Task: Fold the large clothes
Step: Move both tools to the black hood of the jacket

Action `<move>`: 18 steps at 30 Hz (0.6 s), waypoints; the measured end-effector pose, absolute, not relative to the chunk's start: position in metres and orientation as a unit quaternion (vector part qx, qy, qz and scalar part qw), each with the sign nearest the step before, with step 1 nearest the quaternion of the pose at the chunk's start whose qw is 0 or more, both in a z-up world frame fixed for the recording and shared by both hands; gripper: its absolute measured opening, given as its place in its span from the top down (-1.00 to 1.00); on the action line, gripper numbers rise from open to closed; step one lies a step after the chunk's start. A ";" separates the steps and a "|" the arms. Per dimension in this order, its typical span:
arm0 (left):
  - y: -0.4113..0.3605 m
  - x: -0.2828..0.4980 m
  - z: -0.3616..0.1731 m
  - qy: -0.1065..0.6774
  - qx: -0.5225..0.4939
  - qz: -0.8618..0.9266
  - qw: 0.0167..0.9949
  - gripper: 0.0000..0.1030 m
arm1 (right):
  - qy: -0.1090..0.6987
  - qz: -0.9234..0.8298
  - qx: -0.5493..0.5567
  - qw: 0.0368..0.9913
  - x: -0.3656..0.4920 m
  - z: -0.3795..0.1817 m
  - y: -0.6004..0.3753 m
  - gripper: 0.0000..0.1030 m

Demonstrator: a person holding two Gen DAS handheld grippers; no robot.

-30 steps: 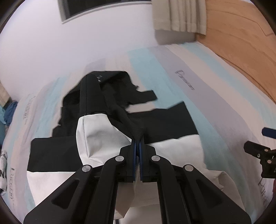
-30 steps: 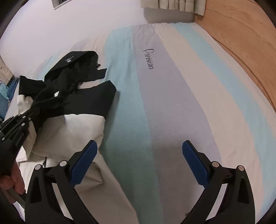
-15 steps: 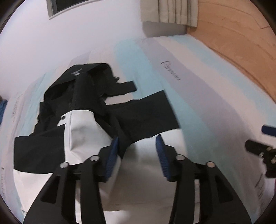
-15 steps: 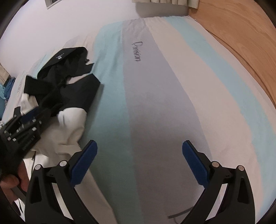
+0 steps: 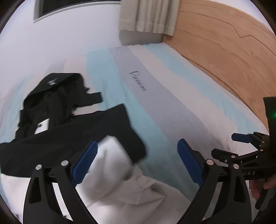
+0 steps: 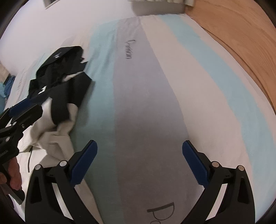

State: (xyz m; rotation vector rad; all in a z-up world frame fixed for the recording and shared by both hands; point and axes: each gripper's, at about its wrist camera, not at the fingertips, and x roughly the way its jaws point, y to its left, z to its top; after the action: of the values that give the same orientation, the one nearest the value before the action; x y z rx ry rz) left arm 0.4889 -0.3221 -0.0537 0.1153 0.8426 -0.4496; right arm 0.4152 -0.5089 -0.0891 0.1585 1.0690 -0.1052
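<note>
A black and white jacket (image 5: 72, 131) lies crumpled on the striped bed (image 5: 165, 110), its black hood at the far end and white part nearest me. My left gripper (image 5: 138, 160) is open and empty, just above the jacket's right edge. My right gripper (image 6: 139, 162) is open and empty over bare sheet, to the right of the jacket (image 6: 62, 96). The left gripper (image 6: 20, 110) shows at the left edge of the right wrist view, and the right gripper (image 5: 241, 137) at the right edge of the left wrist view.
A wooden headboard (image 5: 224, 48) runs along the bed's right side. A white wall with a cream curtain (image 5: 148, 15) stands behind the bed. Blue cloth (image 6: 8, 84) lies off the bed's far left.
My left gripper opened and let go of the jacket fabric, which dropped onto the bed. It then swung right and opened wider. My right gripper stayed open and drifted slightly.
</note>
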 end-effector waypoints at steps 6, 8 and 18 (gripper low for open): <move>-0.266 0.497 -0.038 0.429 0.034 -0.165 0.887 -0.88 | 0.493 0.002 0.051 0.869 0.436 -0.067 -0.472 -0.84; -0.239 0.501 -0.033 0.434 0.028 -0.145 0.889 -0.88 | 0.487 0.018 0.046 0.872 0.444 -0.058 -0.453 -0.84; -0.129 0.529 -0.025 0.441 0.054 -0.115 0.888 -0.88 | 0.453 0.075 0.008 0.888 0.488 -0.021 -0.354 -0.84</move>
State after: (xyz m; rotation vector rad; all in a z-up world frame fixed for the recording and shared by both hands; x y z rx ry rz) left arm 0.5292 -0.1286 -0.0253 0.1114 0.9169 -0.2392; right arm 0.4883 -0.3545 -0.0206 0.0164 0.9415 0.1557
